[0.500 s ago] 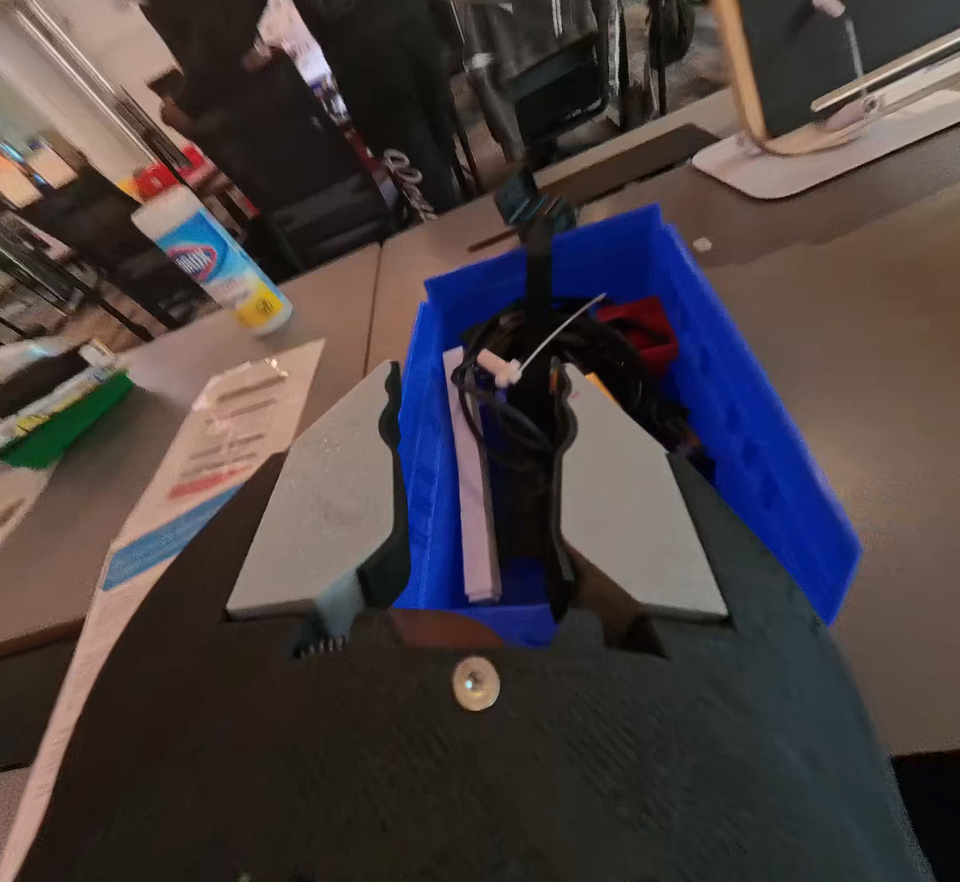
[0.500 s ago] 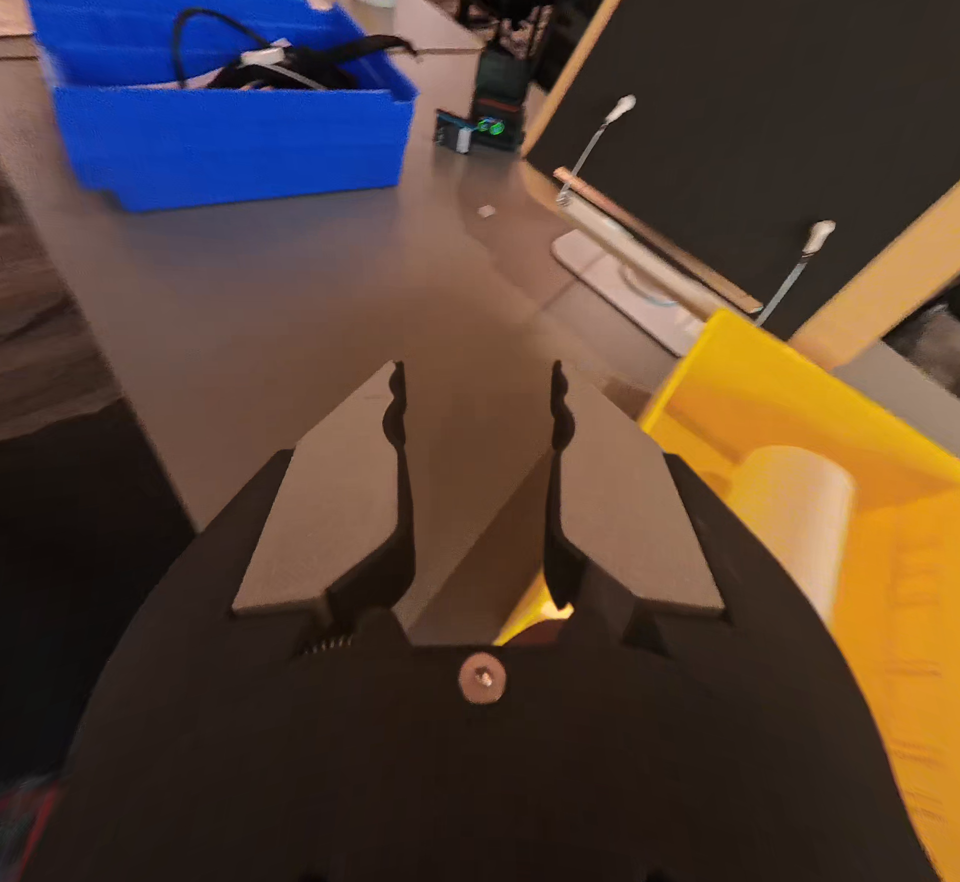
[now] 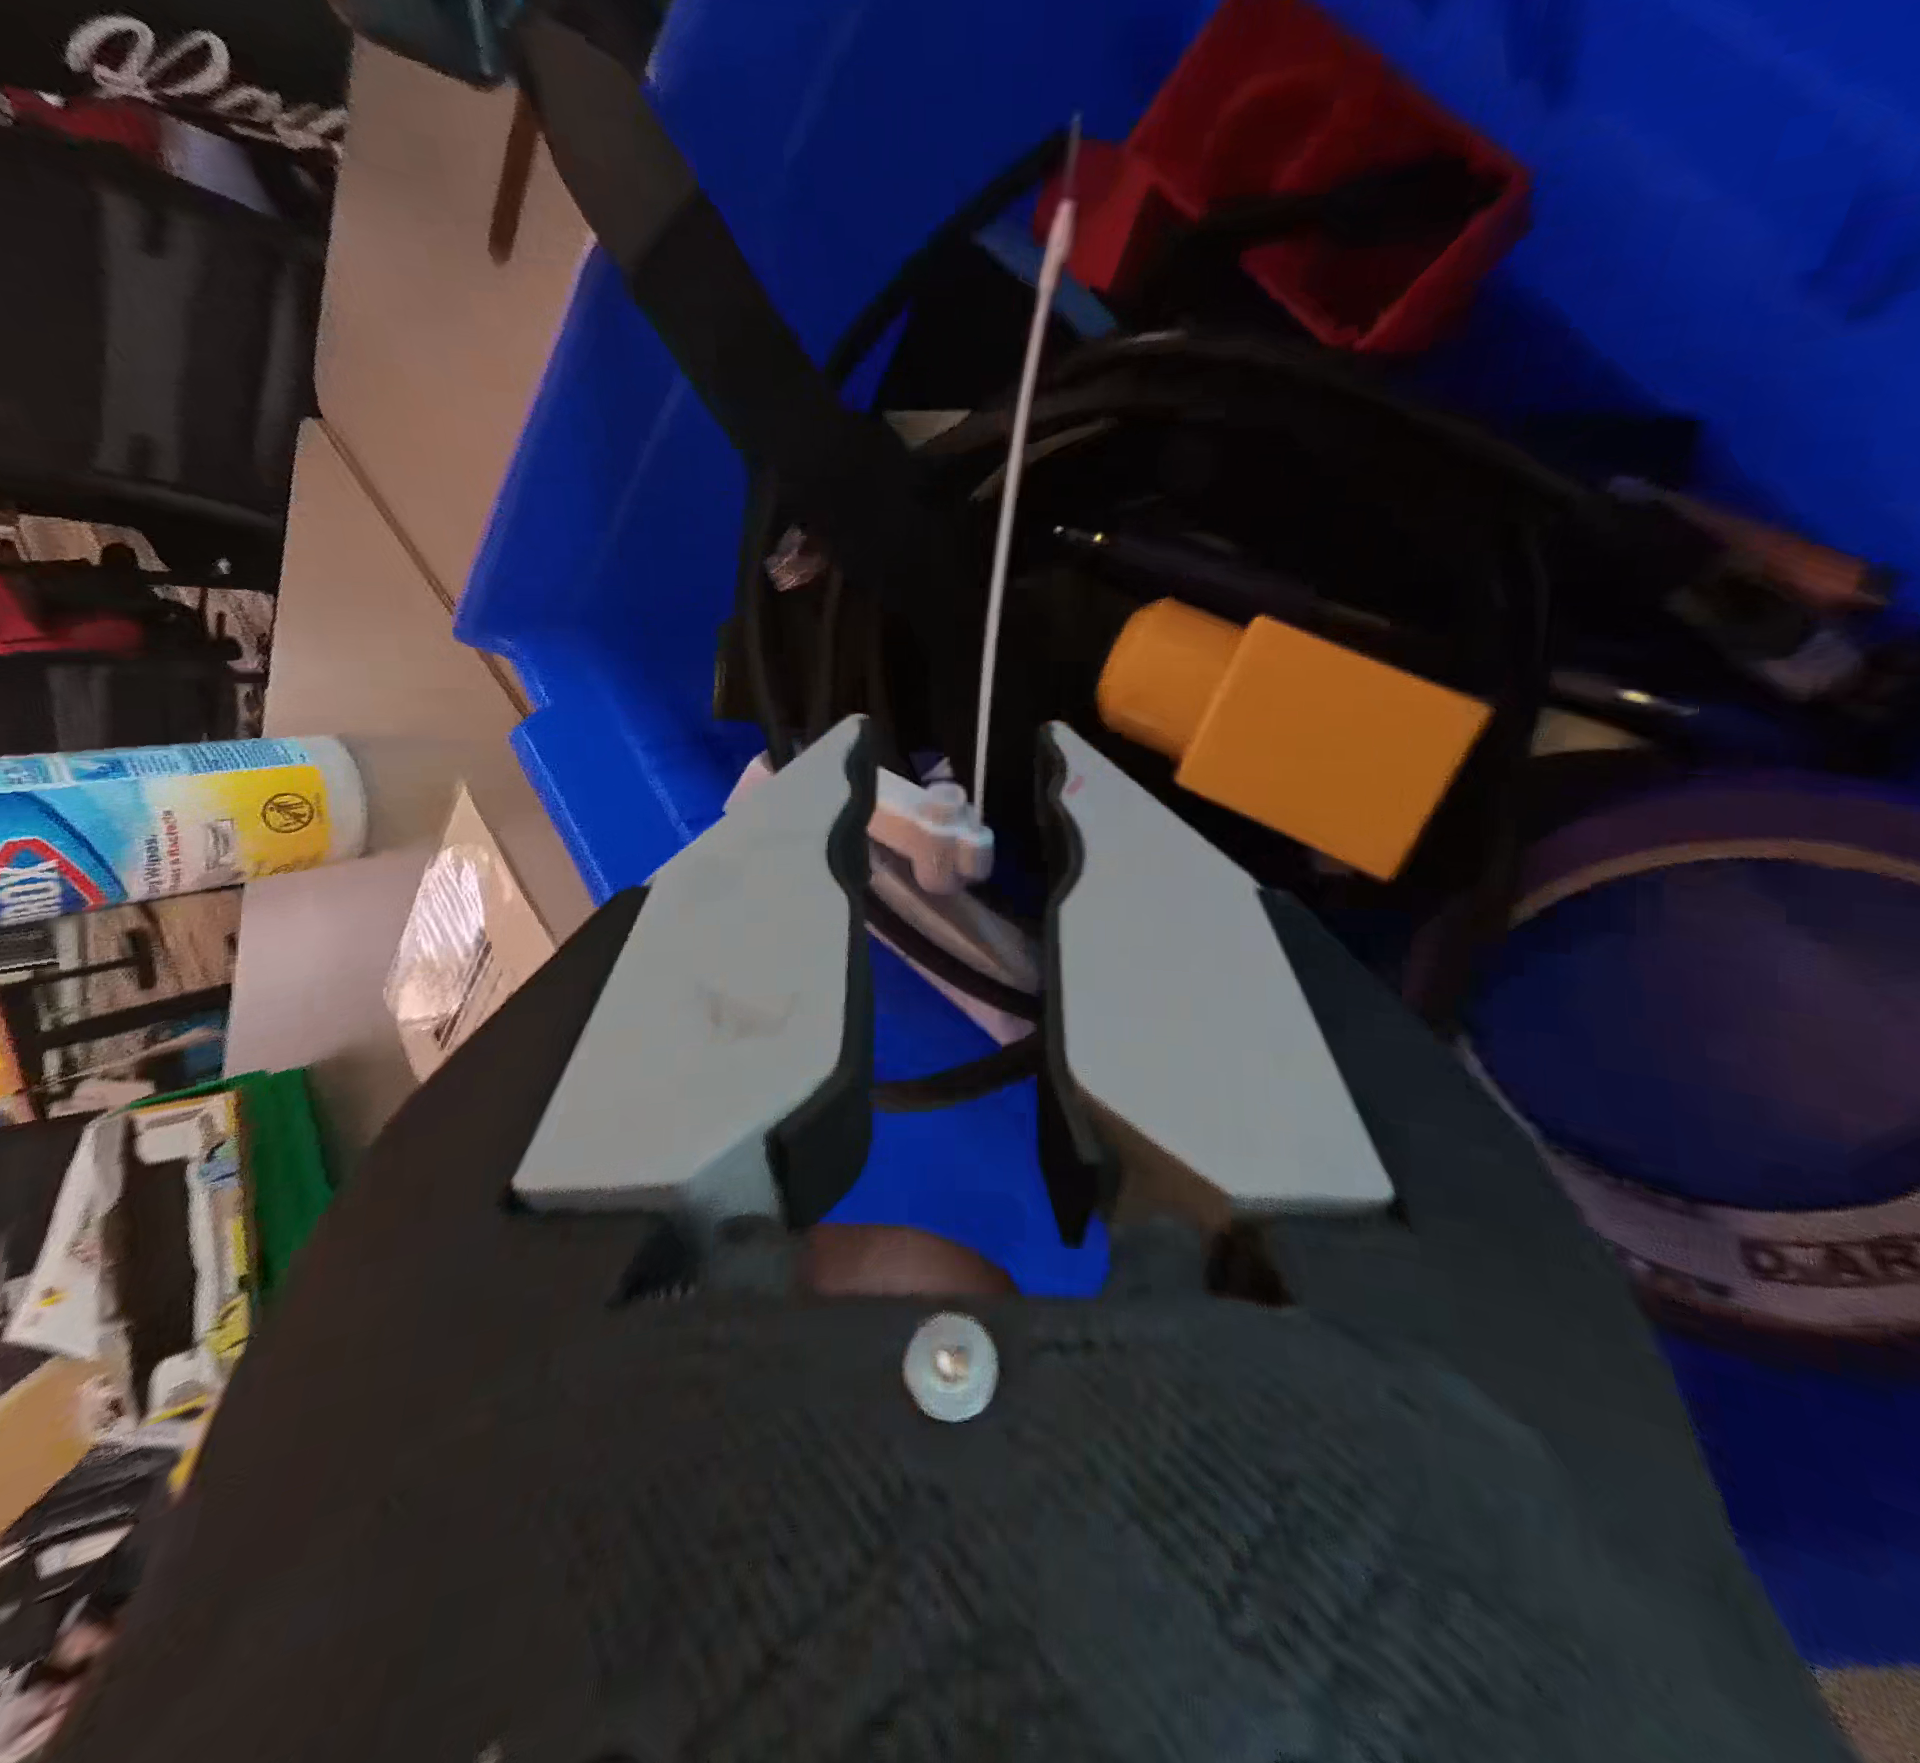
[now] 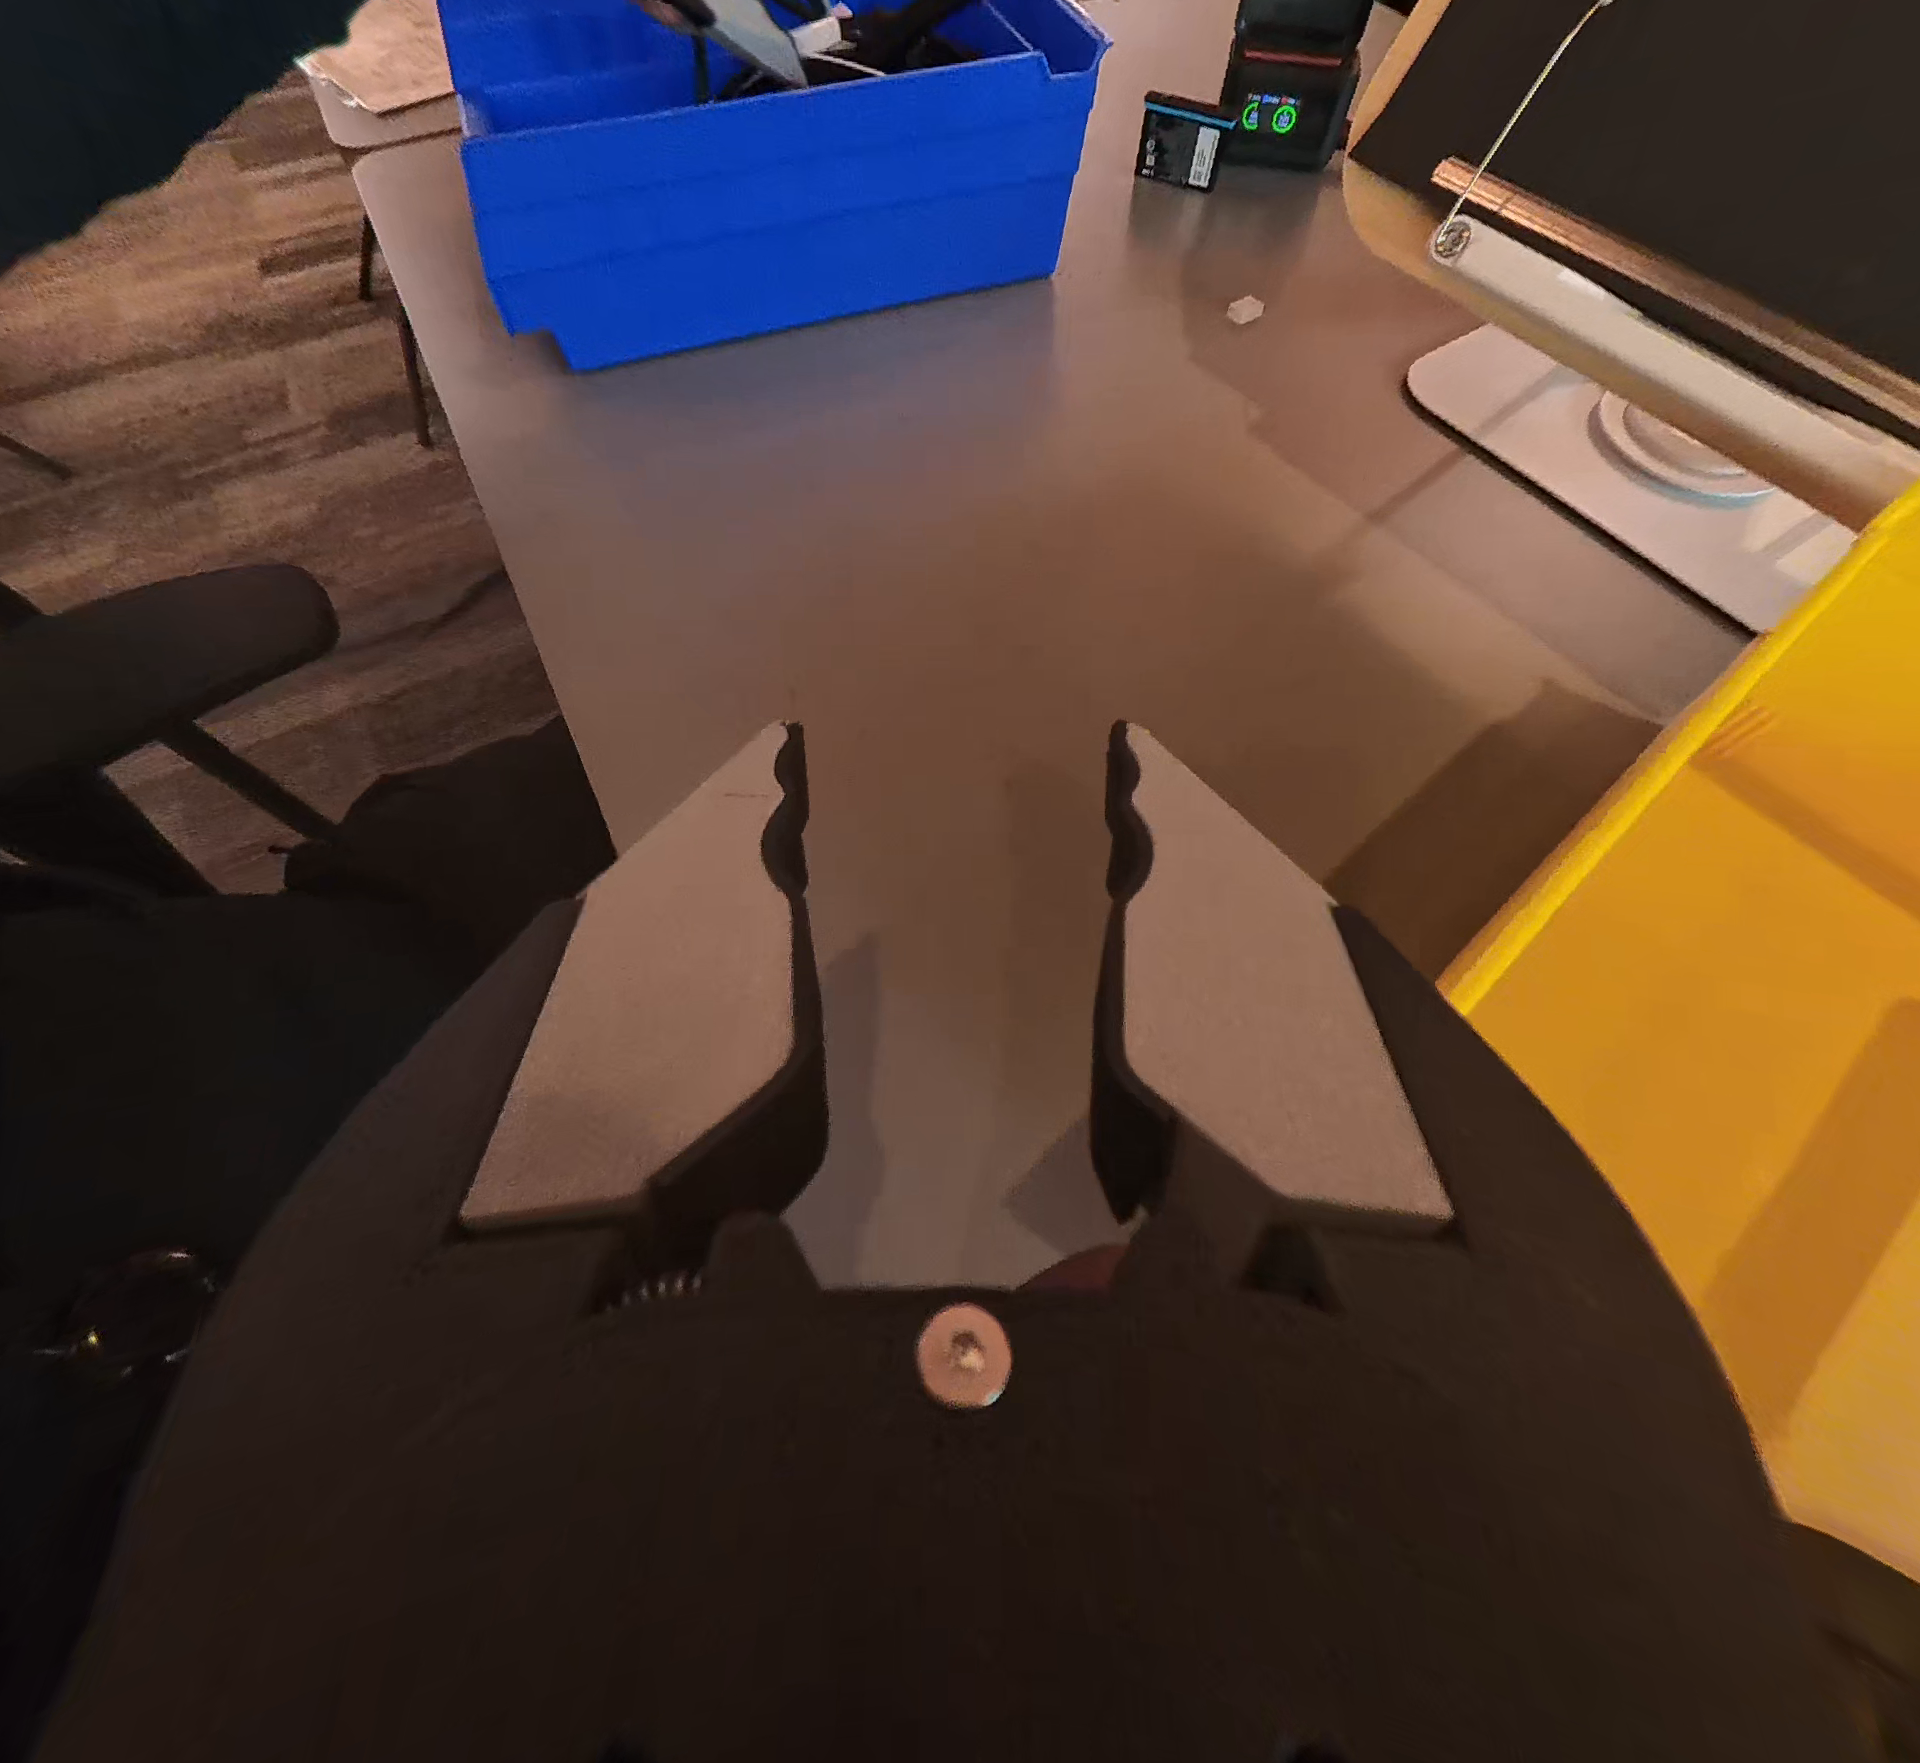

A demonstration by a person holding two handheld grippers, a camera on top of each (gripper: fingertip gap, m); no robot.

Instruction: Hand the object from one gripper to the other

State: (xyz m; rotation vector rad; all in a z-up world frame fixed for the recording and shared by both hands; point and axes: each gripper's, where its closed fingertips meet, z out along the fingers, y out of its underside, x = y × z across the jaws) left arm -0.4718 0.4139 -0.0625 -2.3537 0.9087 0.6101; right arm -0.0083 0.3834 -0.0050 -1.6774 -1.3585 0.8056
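Since the last frame: my left gripper (image 3: 951, 757) has dropped from above the blue bin (image 3: 582, 508) down into it; my right gripper (image 4: 956, 768) stays over the bare table and I see more of the bin from there.
Table (image 4: 987, 508): grey top, carrying the blue bin at its far left end, with the rest placed from that bin.
Yellow bin (image 4: 1662, 1038): well apart from the blue bin, at the near right edge of the table, just beside my right gripper.
Blue bin: open-topped, crowded with a black cable bundle (image 3: 1195, 466), a red block (image 3: 1340, 165) at its far side, an orange plug-like piece (image 3: 1299, 726) near the middle and a roll of tape (image 3: 1704, 1038) at the near right.
Monitor stand (image 4: 1621, 425): pale base to the right of the blue bin, well apart from it.
Wipes canister (image 3: 177, 820): outside the blue bin's left wall, on the neighbouring table.
Right gripper: fingers spread wide, nothing between them, hovering over the table well short of the blue bin.
Left gripper: inside the blue bin, fingers at a narrow gap; I cannot tell whether they touch anything.
Black charger (image 4: 1294, 77): just right of the blue bin, small battery (image 4: 1179, 139) beside it.
Zip tie (image 3: 940, 830): inside the blue bin, its white head sits between my left fingertips, its thin tail pointing up toward the red block; it appears fastened around the cable bundle.
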